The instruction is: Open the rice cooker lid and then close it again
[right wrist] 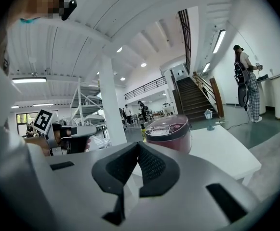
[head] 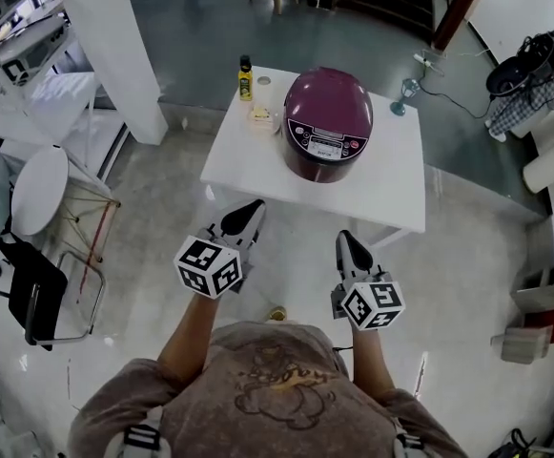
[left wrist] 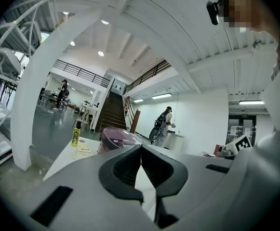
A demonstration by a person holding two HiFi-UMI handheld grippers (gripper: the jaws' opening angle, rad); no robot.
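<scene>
Task not started. The cooker [head: 326, 122] stands on the counter [head: 396, 184], lid down. The left tool [head: 251, 210] and right tool [head: 351, 241] are short of the counter edge, jaws together, holding nothing. Opening and closing both remain.
</scene>
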